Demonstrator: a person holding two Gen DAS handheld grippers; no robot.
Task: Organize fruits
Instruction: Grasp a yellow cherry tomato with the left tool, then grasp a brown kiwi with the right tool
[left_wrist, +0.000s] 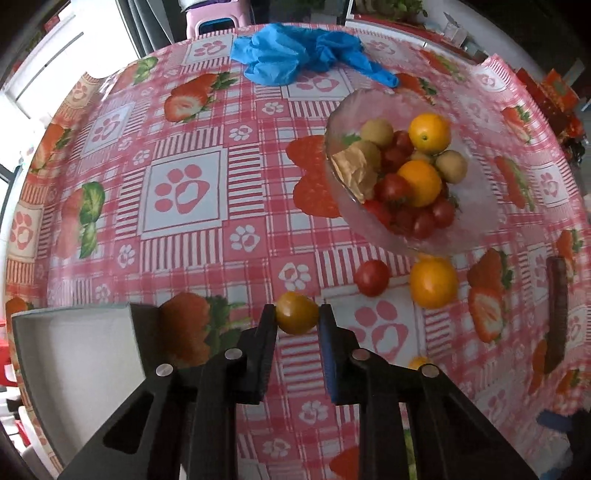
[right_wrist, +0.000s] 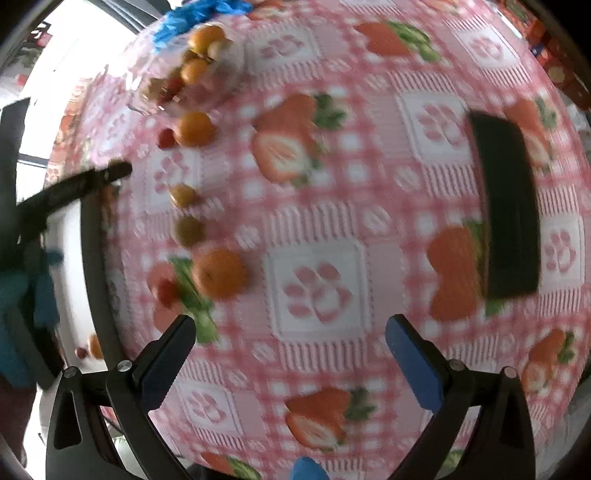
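Note:
My left gripper (left_wrist: 297, 317) is shut on a small yellow-orange tomato (left_wrist: 297, 312), just above the strawberry-print tablecloth. A glass bowl (left_wrist: 480, 199) at the upper right holds oranges, red tomatoes and greenish fruits. A red tomato (left_wrist: 372, 277) and an orange (left_wrist: 433, 283) lie on the cloth in front of the bowl. My right gripper (right_wrist: 290, 341) is open and empty above the cloth. In the blurred right wrist view, an orange (right_wrist: 218, 272), a greenish fruit (right_wrist: 189, 229) and a yellow tomato (right_wrist: 182, 195) lie to its left, with the bowl (right_wrist: 225, 88) far off.
A grey tray (left_wrist: 74, 369) sits at the lower left beside my left gripper. A blue plastic bag (left_wrist: 295, 55) lies at the far table edge. A dark flat object (right_wrist: 508, 206) lies on the cloth at the right. The left gripper's arm (right_wrist: 70, 188) shows at the left.

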